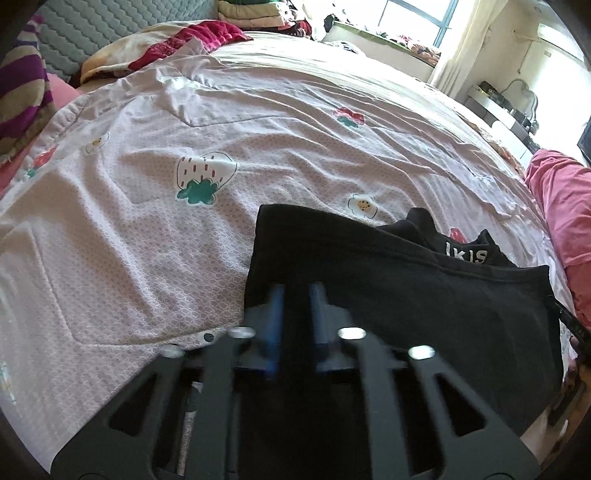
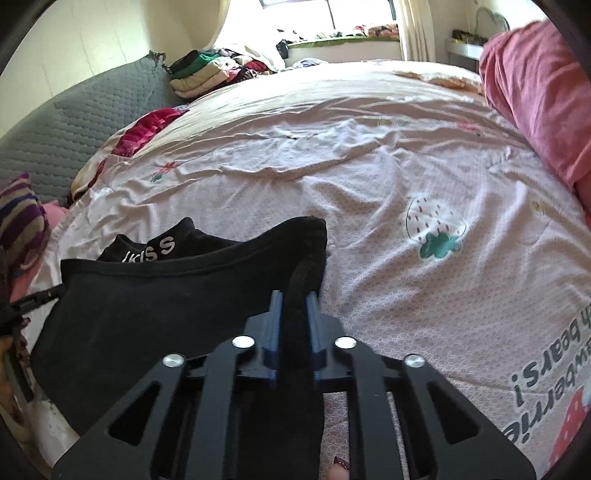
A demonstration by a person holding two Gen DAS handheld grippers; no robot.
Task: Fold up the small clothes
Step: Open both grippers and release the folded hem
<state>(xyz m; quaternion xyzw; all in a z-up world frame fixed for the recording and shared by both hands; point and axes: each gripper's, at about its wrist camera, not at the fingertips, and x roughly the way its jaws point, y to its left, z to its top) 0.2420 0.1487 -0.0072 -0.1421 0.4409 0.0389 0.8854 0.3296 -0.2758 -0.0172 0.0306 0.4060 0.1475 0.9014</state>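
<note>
Left gripper (image 1: 295, 291): blue fingers (image 1: 275, 314) are clenched on the near-left part of the black garment (image 1: 406, 295); black cloth is seen between them. Right gripper (image 2: 294, 299): a ridge of the same garment (image 2: 166, 306) is pinched between its blue fingers (image 2: 275, 325), and the fabric is bunched up past the tips. A fingertip with dark nail polish (image 2: 338, 469) is seen at the bottom edge of the right view, under the gripper frame.

The garment is held stretched between both grippers, low over the near part of the bed sheet (image 1: 129, 240). Whether its lower edge is touching the sheet cannot be told. White lettering (image 2: 151, 249) is shown on a folded-over black band at the garment's far edge; it is also seen in the left view (image 1: 465, 254).

Part of the other gripper's black frame (image 1: 570, 321) is caught at the right edge of the left view, just beside the garment's corner.

The sheet is pale pink, wrinkled, printed with strawberries (image 1: 205, 177) and small flowers (image 1: 364, 206). Printed text (image 2: 546, 373) is seen upside down at near right in the right view.

A pink-red cloth (image 2: 535, 96) is lying along the right side of the bed. A striped cushion (image 1: 18, 92) is at far left, with a dark red fabric (image 1: 207, 33) beyond it. A grey quilted headboard (image 2: 74, 122) is behind. A pile of folded clothes (image 2: 210, 72) is stacked at the far corner. A bright window (image 1: 417, 14) with a curtain (image 1: 465, 40) is at the back, clutter along its sill.
</note>
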